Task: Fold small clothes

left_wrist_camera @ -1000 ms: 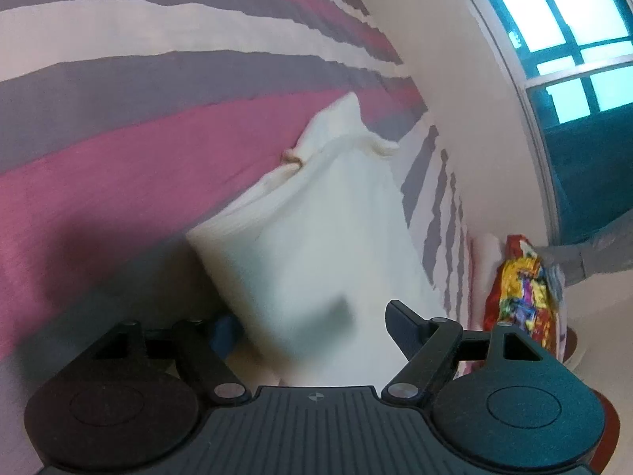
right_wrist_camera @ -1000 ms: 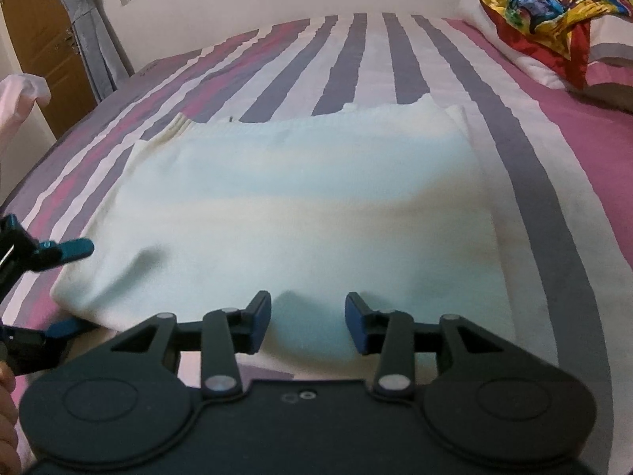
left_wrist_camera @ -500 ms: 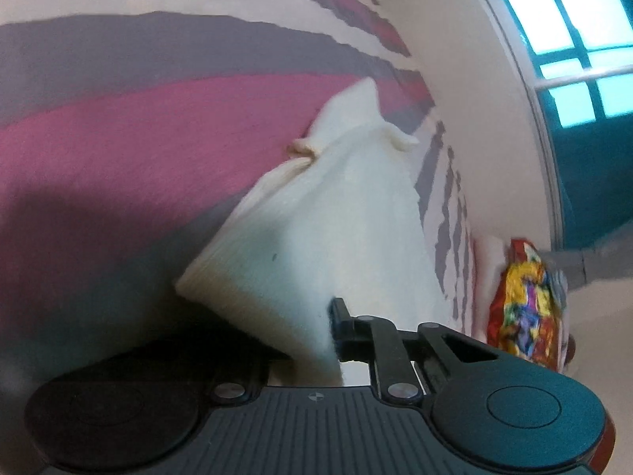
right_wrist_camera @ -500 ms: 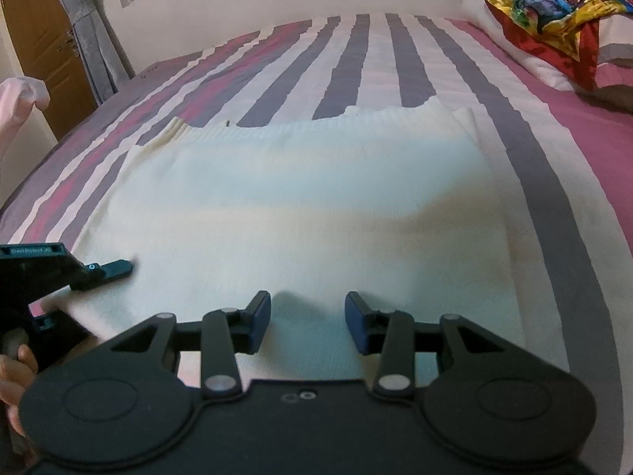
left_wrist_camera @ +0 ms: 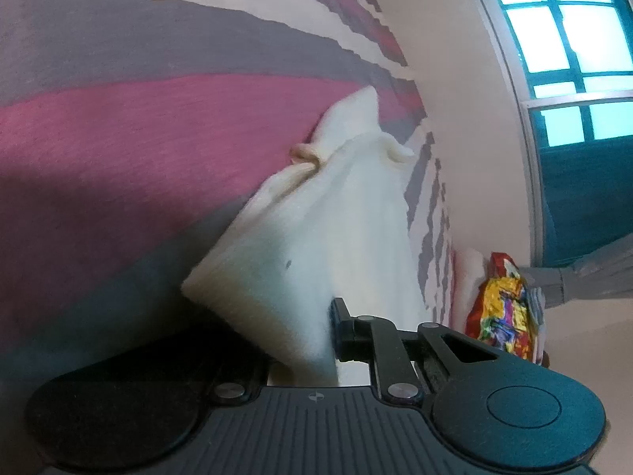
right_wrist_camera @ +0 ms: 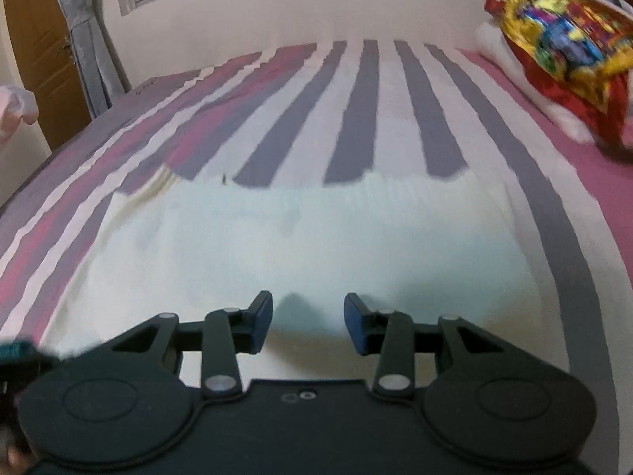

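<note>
A bed (right_wrist_camera: 554,213) with a sheet striped in pink, grey and white fills both views, running back to a pale wall (right_wrist_camera: 316,4). A window (left_wrist_camera: 573,39) with a barred frame glows on the left wrist view, and a wooden door (right_wrist_camera: 35,51) with a grey curtain (right_wrist_camera: 87,31) beside it stands at the far left of the right wrist view. A white pillow with a bright red and yellow cover (right_wrist_camera: 565,39) lies at the head of the bed.

A cream knitted garment (right_wrist_camera: 300,245) lies spread flat across the stripes, its ribbed far edge towards the wall. Its near left corner (left_wrist_camera: 277,277) is lifted off the sheet.

The left gripper (left_wrist_camera: 312,332) is closed on that corner, the cloth pinched between its fingers; only one finger (left_wrist_camera: 348,328) shows, the other being hidden behind the fabric. The right gripper (right_wrist_camera: 308,320) hovers over the near edge of the garment with its blue-padded fingers (right_wrist_camera: 261,316) set apart, nothing between them.
</note>
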Demonstrator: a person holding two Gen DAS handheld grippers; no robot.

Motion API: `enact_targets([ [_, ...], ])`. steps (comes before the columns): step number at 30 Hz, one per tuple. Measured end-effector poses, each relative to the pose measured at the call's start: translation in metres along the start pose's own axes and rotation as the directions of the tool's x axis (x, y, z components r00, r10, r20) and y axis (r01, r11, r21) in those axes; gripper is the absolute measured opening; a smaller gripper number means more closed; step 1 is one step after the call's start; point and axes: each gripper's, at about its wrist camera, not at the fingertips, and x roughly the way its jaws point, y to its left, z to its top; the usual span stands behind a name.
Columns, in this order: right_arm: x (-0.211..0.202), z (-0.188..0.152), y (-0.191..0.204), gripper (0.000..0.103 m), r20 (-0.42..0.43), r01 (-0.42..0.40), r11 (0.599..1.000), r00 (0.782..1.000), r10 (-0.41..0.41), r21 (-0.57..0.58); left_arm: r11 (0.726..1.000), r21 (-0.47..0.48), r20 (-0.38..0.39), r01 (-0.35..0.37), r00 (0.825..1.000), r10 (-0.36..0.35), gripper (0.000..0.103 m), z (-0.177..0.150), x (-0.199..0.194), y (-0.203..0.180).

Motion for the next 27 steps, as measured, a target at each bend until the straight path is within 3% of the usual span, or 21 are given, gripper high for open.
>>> enact_targets([
  [3, 0.032, -0.003, 0.014, 0.039, -0.061, 0.038, 0.997, 0.997, -0.042, -0.061, 1.000, -0.015, -0.012, 0.018, 1.000, -0.018, 0.015, 0.004, 0.002, 0.002],
  [5, 0.042, -0.018, 0.030, 0.039, -0.038, 0.088, 0.976, 0.995, -0.097, -0.198, 1.000, -0.018, -0.014, 0.023, 1.000, -0.023, 0.015, 0.005, 0.000, 0.004],
  [7, 0.038, -0.012, 0.028, 0.039, -0.049, 0.085, 0.984, 0.994, -0.093, -0.155, 1.000, 0.006, -0.005, 0.021, 1.000, -0.021, 0.015, 0.003, 0.000, 0.003],
  [9, 0.024, -0.004, 0.021, 0.035, -0.026, 0.036, 0.997, 0.999, -0.038, -0.066, 0.999, 0.041, 0.022, 0.023, 0.999, -0.023, 0.015, 0.000, -0.002, -0.001],
  [11, 0.013, -0.009, 0.027, 0.038, 0.023, 0.039, 0.993, 0.999, -0.036, -0.110, 0.999, 0.039, 0.037, 0.033, 0.999, -0.035, 0.015, -0.001, -0.003, -0.001],
  [13, 0.034, -0.023, 0.033, 0.038, -0.058, 0.053, 0.979, 0.996, -0.066, -0.196, 0.999, 0.011, 0.058, 0.038, 0.998, -0.039, 0.015, -0.001, -0.005, 0.000],
  [14, 0.034, -0.023, 0.032, 0.038, -0.045, 0.057, 0.978, 0.997, -0.067, -0.202, 0.999, 0.021, 0.063, 0.035, 0.997, -0.036, 0.006, -0.001, -0.006, -0.002],
  [19, 0.035, -0.025, 0.033, 0.039, -0.034, 0.072, 0.976, 0.996, -0.081, -0.204, 0.992, 0.118, 0.079, 0.038, 0.996, -0.048, 0.006, 0.000, -0.012, -0.023],
  [22, 0.031, -0.019, 0.020, 0.039, -0.042, 0.023, 0.994, 0.999, -0.028, -0.110, 0.971, 0.236, 0.091, 0.039, 0.994, -0.062, 0.006, -0.003, -0.017, -0.045],
  [27, 0.013, -0.014, -0.010, 0.039, -0.008, -0.065, 0.996, 0.998, 0.065, 0.056, 0.897, 0.438, 0.056, 0.060, 0.994, -0.094, 0.006, -0.018, -0.011, -0.091],
])
